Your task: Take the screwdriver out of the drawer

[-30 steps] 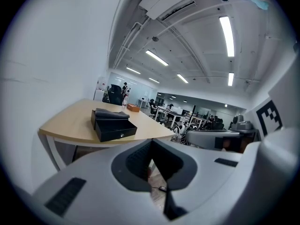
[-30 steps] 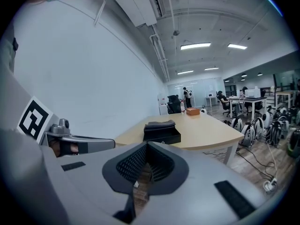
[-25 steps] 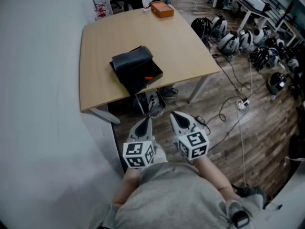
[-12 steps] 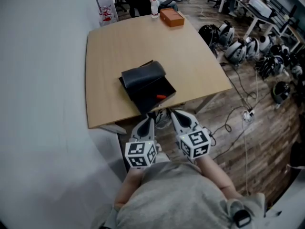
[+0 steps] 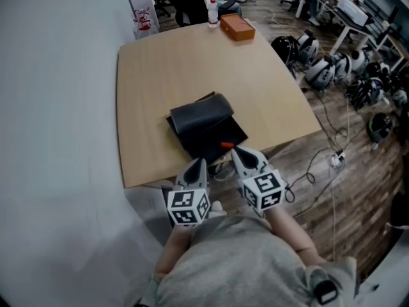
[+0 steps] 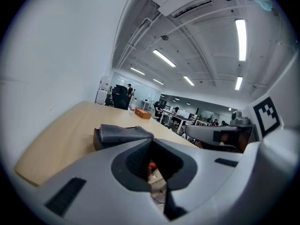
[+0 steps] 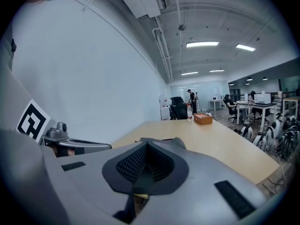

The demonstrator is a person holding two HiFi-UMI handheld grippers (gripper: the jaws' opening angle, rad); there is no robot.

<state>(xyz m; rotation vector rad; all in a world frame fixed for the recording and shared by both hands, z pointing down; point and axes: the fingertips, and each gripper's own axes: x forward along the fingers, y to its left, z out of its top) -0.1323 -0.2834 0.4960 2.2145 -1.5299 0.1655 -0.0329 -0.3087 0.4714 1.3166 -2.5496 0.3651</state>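
**A:** Head view, first entry: containers?

**B:** One black drawer (image 5: 216,135), open-topped, near the front edge of the wooden surface (image 5: 153,69). A dark grey cover (image 5: 199,114) lies over its far half. One orange box (image 5: 237,27), closed, at the far edge, just beside a bottle (image 5: 213,13).

**A:** Contents of the drawer?

**B:** Screwdriver (image 5: 227,145), listed by its orange-red handle alone, at the drawer's near right corner. The rest of the interior is too dark to list.

**A:** Long axis? Pointing end?

**B:** The handle piece lies roughly across the drawer's near end. Shaft and tip are not made out, so which way it points cannot be told.

**A:** Grippers?

**B:** Left hand-held gripper (image 5: 199,165): jaws together, nothing between them, at the surface's front edge. Right hand-held gripper (image 5: 239,153): jaws together, empty, tip just beside the screwdriver from above. Contact cannot be told.
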